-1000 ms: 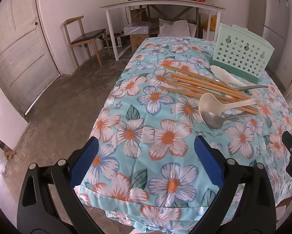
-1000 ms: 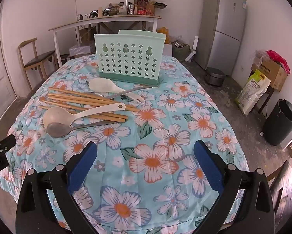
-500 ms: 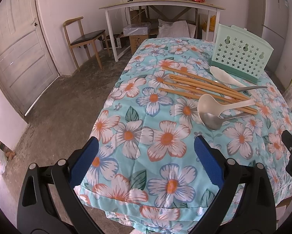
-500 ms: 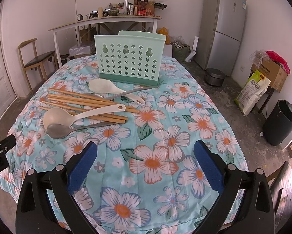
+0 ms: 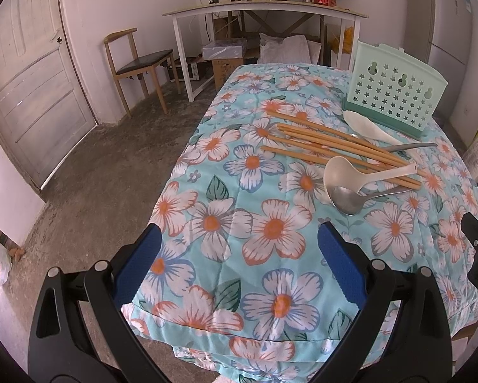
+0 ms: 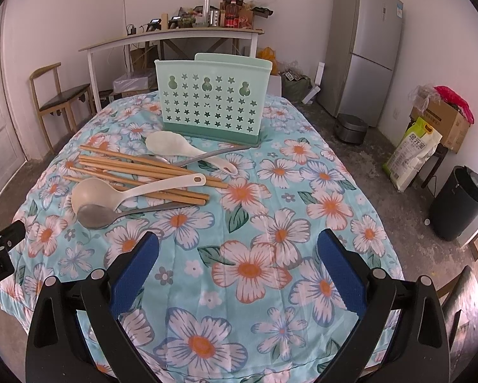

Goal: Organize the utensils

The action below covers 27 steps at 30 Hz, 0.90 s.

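Nothing sorted yet: my left claw (image 5: 239, 266) and right claw (image 6: 237, 268) both gape wide and empty, chopsticks (image 6: 143, 172), ladle (image 6: 111, 191) and spoons loose at 11 o'clock, mint holder (image 6: 212, 103) at 12 apparently unfilled.

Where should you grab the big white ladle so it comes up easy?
Grip the white ladle by its handle end, near the hole. That end rests raised on the wooden chopsticks. Probably come from above with the open right hand-held gripper, one finger on each side of the handle.
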Tool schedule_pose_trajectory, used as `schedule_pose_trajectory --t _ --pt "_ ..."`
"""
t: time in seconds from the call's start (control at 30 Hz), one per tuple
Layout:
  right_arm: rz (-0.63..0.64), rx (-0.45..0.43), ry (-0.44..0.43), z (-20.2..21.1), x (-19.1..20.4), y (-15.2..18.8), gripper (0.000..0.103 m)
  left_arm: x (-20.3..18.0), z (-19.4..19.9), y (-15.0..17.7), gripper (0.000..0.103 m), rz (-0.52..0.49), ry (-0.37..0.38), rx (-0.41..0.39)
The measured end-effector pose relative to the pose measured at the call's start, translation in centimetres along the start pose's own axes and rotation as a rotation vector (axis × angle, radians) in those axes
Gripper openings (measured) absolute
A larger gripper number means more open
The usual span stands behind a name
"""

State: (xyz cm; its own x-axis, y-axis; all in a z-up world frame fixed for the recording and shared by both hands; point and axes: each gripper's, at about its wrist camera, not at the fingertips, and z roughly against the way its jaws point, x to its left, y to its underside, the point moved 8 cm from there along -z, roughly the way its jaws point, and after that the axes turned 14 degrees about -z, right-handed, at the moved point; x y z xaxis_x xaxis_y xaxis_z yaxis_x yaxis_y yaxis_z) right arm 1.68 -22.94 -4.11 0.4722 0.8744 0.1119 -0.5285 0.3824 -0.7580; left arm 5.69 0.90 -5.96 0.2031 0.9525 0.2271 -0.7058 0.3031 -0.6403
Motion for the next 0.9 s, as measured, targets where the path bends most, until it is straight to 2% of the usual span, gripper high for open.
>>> schedule_pose_trajectory --t 0.9 --pt "0.004 -0.003 0.000 0.06 0.03 0.10 0.097 -0.01 0.01 0.03 0.095 0.002 0.001 0.000"
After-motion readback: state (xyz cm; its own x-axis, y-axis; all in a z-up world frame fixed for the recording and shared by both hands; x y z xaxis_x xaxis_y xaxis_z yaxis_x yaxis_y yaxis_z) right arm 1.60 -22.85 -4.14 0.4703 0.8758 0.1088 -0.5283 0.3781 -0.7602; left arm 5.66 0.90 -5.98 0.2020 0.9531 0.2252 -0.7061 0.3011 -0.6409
